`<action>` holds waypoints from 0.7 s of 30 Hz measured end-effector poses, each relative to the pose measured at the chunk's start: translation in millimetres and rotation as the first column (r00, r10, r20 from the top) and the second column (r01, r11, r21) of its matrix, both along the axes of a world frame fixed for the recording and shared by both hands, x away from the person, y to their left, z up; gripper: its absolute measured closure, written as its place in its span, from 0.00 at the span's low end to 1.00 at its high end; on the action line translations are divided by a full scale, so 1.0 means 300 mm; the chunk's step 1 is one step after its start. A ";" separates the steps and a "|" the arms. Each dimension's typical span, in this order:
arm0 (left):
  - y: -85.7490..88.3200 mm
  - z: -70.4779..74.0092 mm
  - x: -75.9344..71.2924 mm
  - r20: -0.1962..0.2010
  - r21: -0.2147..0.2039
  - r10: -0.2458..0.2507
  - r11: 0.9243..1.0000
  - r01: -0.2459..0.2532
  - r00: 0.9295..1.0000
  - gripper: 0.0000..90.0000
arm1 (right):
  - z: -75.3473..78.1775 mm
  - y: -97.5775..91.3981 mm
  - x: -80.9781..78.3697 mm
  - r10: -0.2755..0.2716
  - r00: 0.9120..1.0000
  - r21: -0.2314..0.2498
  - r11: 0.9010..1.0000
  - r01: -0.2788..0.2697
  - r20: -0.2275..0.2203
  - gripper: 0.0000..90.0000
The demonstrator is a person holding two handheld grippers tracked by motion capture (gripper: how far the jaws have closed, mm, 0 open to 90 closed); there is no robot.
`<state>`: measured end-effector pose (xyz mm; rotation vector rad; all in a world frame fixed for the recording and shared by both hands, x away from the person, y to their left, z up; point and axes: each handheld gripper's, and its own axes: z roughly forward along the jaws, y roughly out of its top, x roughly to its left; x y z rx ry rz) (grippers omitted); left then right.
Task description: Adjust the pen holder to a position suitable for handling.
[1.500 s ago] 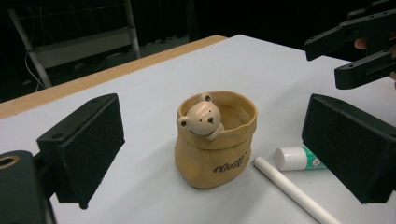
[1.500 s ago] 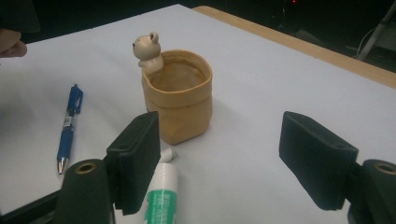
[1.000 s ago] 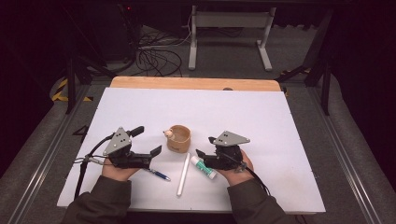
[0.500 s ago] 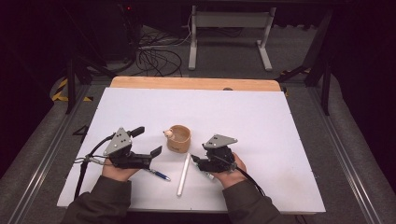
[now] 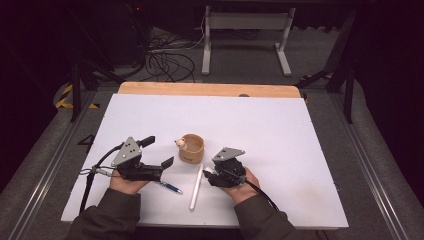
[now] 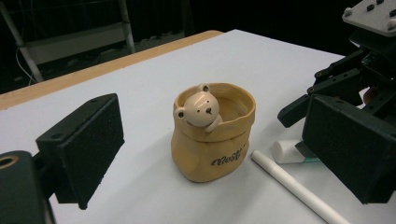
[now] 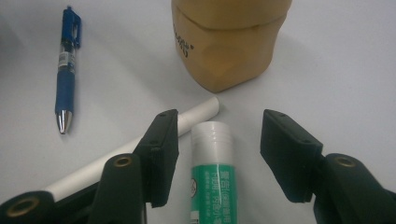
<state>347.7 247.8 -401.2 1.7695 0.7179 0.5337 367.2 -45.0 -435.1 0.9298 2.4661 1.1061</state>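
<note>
White table top; on it a bear pot; blue pen; white stick; glue stick

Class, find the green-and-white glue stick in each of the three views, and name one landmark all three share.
High view: glue stick barely peeks out left of the right hand-held gripper, low centre.
Left gripper view: its white cap lies at right, behind the white rod.
Right gripper view: bottom centre, between the jaws, untouched.
Shared landmark: the tan bear pot.

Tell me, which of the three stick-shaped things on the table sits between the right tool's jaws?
The green-and-white glue stick, white cap toward the pot. The plain white stick lies just outside the right tool, and the blue pen lies farther off.
</note>
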 end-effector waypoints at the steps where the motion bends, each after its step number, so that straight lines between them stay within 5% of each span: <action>1: 0.000 0.000 0.000 -0.001 0.003 0.000 1.000 0.000 1.000 0.07 | -0.002 0.002 0.000 0.003 1.000 -0.006 1.000 -0.003 0.002 0.53; 21: -0.004 -0.007 0.002 -0.015 0.005 -0.005 1.000 0.005 1.000 0.07 | -0.040 0.020 0.009 0.013 0.999 -0.058 0.998 -0.014 -0.032 0.59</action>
